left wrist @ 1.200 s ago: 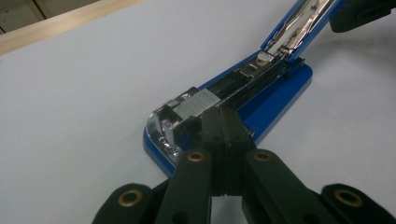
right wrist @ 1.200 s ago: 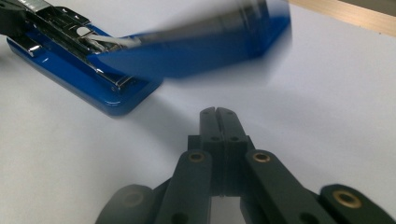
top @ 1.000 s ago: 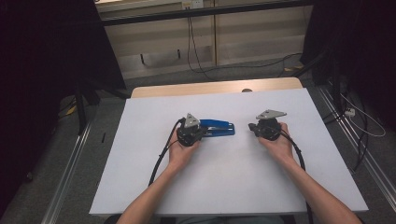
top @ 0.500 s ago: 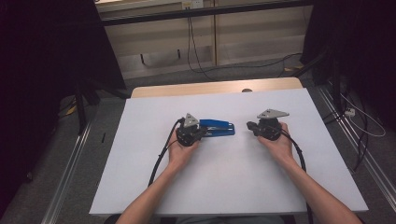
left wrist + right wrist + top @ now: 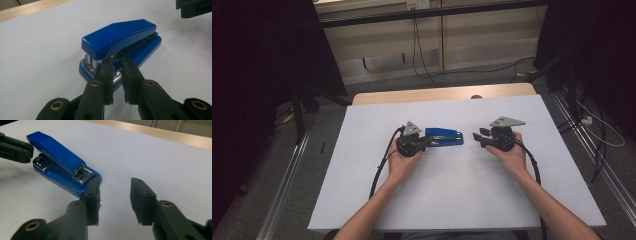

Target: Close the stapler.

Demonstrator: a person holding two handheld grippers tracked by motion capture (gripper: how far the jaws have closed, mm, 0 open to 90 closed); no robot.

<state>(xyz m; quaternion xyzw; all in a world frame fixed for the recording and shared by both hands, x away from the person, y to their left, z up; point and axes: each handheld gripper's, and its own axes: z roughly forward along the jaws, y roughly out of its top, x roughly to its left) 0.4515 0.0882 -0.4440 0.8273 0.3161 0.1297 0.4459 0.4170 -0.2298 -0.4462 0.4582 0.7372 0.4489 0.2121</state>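
Our blue stapler (image 5: 444, 137) lies mid-worktop (image 5: 452, 200), far from edges; left gripper (image 5: 117, 65) and right gripper (image 5: 113, 192) fingers just parting, released

The table (image 5: 362, 165) is viewed from above the person's side, facing forward and down, from afar. Each gripper view is taken low and close along its own jaws. The blue stapler (image 5: 120, 37) is shared by all three views, seen from opposite ends
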